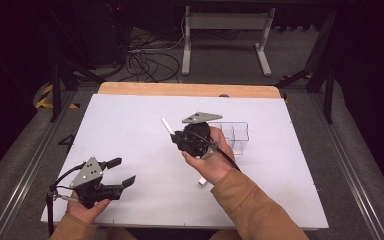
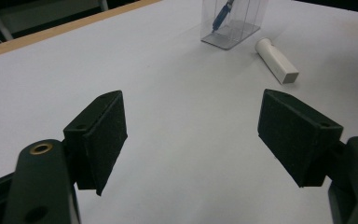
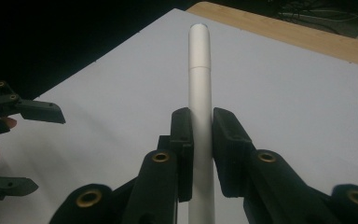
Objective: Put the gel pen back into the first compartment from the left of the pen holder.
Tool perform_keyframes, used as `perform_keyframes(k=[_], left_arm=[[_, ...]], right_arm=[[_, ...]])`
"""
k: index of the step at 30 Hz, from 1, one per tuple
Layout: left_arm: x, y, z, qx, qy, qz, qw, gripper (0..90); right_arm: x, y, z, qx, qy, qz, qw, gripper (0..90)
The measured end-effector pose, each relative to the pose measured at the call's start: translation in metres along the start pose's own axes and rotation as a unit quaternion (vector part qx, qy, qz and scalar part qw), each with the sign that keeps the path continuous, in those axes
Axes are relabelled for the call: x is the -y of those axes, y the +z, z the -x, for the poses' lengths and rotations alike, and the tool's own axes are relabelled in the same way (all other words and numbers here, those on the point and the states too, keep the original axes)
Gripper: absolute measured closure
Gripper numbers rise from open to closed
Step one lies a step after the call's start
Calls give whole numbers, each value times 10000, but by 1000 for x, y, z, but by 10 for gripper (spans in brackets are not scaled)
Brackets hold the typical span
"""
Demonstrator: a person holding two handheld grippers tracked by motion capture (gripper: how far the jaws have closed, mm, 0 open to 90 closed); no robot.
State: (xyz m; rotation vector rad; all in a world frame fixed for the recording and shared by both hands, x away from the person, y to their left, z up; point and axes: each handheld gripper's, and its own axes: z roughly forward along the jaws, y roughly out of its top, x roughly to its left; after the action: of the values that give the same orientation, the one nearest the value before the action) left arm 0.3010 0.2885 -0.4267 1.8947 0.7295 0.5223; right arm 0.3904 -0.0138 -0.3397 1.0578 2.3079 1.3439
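Upright, the clear box holds a blue pen; right gripper clamps a white marker.

Clear organizer beyond, open table left

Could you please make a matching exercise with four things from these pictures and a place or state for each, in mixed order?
Things:
1. white pen
2. left gripper
3. clear plastic organiser
4. white cap

Places or states:
A. stands on the table, a blue pen inside it
B. open, nothing between its jaws
C. clamped between the jaws of the right gripper
D. lies loose on the table near the organiser

Pairs: 1-C, 2-B, 3-A, 4-D
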Motion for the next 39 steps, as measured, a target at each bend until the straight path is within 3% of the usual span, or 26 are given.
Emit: perform_keyframes(k=[7,17,26,39], left_arm=[[0,0,0,-2,-2,4,10000,244],[0,1,0,-1,4,-8,10000,245],[0,1,1,-5,9,5,10000,245],[0,2,1,-2,-1,3,10000,244]], right_arm=[[0,-11,9,-131,-57,285,9995,793],[-1,-36,30,-162,69,734,9971,793],[0,-55,49,-82,208,1026,9945,793],[7,-70,76,252,325,1255,9912,792]])
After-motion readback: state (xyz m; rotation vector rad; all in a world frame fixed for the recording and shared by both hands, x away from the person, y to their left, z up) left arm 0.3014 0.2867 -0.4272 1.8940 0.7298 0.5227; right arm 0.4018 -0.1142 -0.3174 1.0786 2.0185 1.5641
